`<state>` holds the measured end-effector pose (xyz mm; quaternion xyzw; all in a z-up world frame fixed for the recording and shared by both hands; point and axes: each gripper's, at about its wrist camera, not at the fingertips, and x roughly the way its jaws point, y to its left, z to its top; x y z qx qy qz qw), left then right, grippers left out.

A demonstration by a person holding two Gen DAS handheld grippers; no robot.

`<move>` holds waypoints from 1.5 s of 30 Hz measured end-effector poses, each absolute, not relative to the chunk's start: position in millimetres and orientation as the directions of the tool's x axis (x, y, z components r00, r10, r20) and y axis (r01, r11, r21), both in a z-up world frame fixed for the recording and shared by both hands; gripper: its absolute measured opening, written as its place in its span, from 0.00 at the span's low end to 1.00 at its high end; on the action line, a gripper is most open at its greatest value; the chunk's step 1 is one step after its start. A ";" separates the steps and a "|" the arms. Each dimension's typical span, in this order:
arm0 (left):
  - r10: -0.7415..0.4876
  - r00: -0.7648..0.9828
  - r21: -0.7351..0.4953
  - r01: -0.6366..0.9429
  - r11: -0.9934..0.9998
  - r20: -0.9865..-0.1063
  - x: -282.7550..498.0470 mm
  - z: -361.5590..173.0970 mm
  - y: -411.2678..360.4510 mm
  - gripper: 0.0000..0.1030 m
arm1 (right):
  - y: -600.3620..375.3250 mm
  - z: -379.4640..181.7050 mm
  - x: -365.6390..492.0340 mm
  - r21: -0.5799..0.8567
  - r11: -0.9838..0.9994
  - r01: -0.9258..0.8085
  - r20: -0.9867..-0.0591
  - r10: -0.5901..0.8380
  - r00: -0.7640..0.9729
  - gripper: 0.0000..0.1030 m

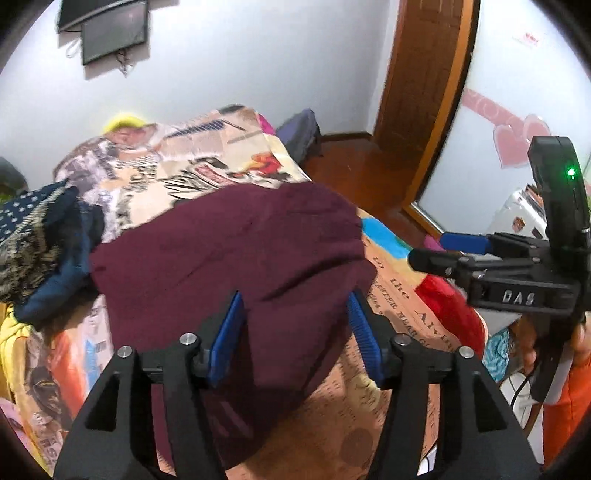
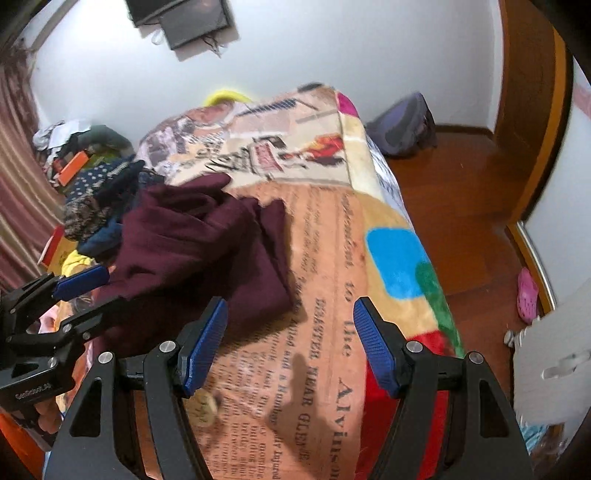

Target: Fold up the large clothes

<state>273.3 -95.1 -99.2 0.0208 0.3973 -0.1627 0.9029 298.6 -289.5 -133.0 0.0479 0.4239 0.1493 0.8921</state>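
white walls (image 1: pixel 258 66) close in a small bedroom with a polished brown wood floor (image 2: pixel 461 192) and a wooden door frame (image 1: pixel 424 85); two dark screens (image 1: pixel 110 33) hang high on the wall and pink paper hearts (image 1: pixel 517 136) decorate a pale panel beside the door. most of the room is taken by a bed (image 2: pixel 399 206) under a plush fleece blanket (image 2: pixel 332 258), printed like old newspaper in tan with black lettering and bright blue, green and red patches. a dark backpack (image 2: pixel 402 125) slumps on the floor past the far corner of the bed.

on the blanket lies the maroon garment (image 1: pixel 229 254), soft, matte and loosely bunched into a rounded, creased heap. just beside it sits a pile of other clothes (image 1: pixel 37 236), navy with white dots and a patterned knit, with something yellow underneath, perhaps another top.

the left gripper (image 1: pixel 295 325) hovers over the near edge of the maroon garment, its ribbed blue pads spread apart with cloth seen between them but not pinched. the right gripper (image 2: pixel 291 343) is spread wide over bare blanket, holding nothing, well clear of the garment.
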 end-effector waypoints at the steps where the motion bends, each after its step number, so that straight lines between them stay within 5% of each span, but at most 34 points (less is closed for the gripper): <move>1: -0.270 0.642 -0.093 0.296 0.951 -0.718 270.3 -96.4 -87.0 0.59 | -284.3 -128.1 298.9 0.209 0.947 -0.245 -0.732 0.317 0.603 0.65; 12: -0.104 0.624 -0.049 0.105 0.993 -0.775 290.3 -127.9 -2.5 0.61 | -222.7 -121.9 343.1 0.249 0.903 -0.350 -0.733 0.412 0.541 0.65; 24: -0.128 0.567 -0.067 0.127 0.990 -0.813 265.0 -191.8 5.4 0.71 | -265.2 -184.5 356.2 0.347 0.895 -0.280 -0.805 0.438 0.401 0.73; 30: -0.130 0.556 -0.076 0.119 0.990 -0.821 261.3 -184.9 13.9 0.71 | -255.2 -159.7 354.2 0.309 0.898 -0.312 -0.805 0.422 0.418 0.73; 36: 0.011 0.645 0.001 -0.016 1.000 -0.764 268.2 -158.7 39.9 0.71 | -241.5 -131.5 367.7 0.359 0.864 -0.354 -0.745 0.494 0.449 0.75; 40: 0.001 0.629 -0.080 -0.100 0.992 -0.777 282.5 -158.8 68.2 0.71 | -227.4 -138.9 385.0 0.331 0.879 -0.343 -0.764 0.463 0.448 0.75; 45: -0.156 0.573 -0.251 -0.091 0.964 -0.805 295.2 -179.6 85.8 0.71 | -237.7 -172.7 407.8 0.343 0.900 -0.268 -0.817 0.427 0.387 0.75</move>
